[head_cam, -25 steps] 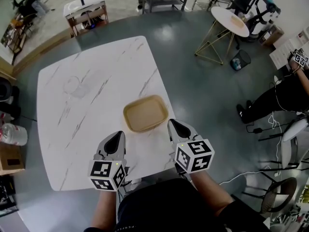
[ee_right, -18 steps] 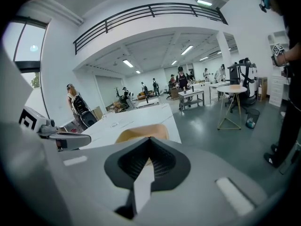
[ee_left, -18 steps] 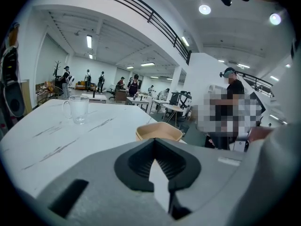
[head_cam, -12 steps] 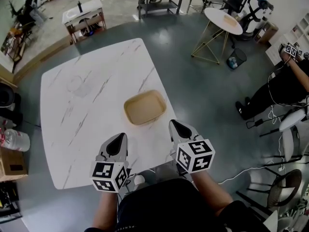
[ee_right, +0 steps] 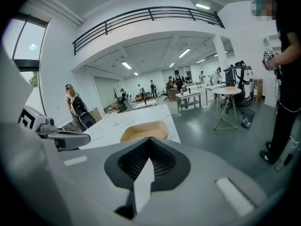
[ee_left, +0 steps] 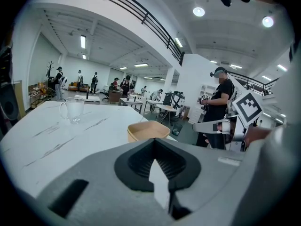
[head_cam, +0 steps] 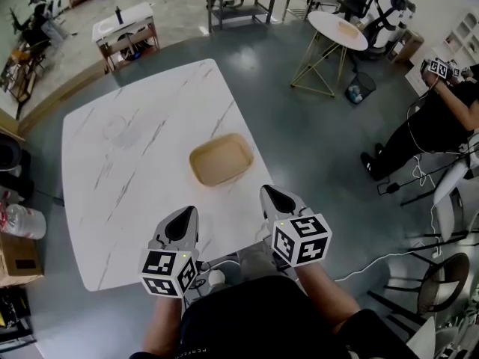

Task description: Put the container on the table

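A shallow tan container (head_cam: 221,159) rests on the white marble table (head_cam: 135,193), close to its right edge. It also shows ahead in the left gripper view as the container (ee_left: 148,130) and in the right gripper view as the container (ee_right: 143,131). My left gripper (head_cam: 183,215) hovers over the table's near edge, short of the container and to its left; it is shut and empty. My right gripper (head_cam: 272,194) is level with it, just off the table's right edge, also shut and empty. Neither touches the container.
A clear glass mug (head_cam: 112,131) stands on the far left part of the table. A round side table (head_cam: 337,30) and a bin (head_cam: 355,92) are at the back right. A seated person (head_cam: 434,126) is at the right. A box (head_cam: 19,256) sits on the left.
Both shut grippers have drawn back together from the container. The table and container now lie farther ahead in the head view. The container has not moved on the table.
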Demonstrator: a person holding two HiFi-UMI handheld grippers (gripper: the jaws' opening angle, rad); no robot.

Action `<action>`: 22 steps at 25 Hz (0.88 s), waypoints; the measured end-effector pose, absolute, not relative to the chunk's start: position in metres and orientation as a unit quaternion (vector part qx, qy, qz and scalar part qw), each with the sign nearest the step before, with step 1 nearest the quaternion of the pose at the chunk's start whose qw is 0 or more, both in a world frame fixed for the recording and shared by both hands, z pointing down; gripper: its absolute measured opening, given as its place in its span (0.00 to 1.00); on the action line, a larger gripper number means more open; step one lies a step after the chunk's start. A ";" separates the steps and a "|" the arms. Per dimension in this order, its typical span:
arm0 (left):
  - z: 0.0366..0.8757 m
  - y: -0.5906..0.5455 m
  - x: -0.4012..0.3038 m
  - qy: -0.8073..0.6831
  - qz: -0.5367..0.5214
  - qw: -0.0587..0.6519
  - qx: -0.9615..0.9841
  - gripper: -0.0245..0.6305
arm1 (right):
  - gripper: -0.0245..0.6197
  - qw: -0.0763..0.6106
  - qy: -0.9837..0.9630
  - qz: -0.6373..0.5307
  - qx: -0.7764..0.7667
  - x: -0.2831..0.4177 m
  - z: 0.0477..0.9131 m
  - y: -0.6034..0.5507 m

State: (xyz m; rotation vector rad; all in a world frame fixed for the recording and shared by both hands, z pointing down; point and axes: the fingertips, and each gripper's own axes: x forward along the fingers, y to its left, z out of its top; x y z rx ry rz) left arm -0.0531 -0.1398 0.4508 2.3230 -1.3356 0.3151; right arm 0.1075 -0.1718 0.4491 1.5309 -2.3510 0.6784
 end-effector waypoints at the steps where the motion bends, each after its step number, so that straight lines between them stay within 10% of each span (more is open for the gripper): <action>1: 0.451 -0.138 -0.053 -0.482 0.114 0.220 0.840 0.03 | 0.04 0.128 -0.808 0.234 0.526 0.106 0.449 -0.170; 22: 0.450 -0.129 -0.047 -0.468 0.124 0.221 0.846 0.03 | 0.04 0.138 -0.810 0.235 0.520 0.106 0.446 -0.161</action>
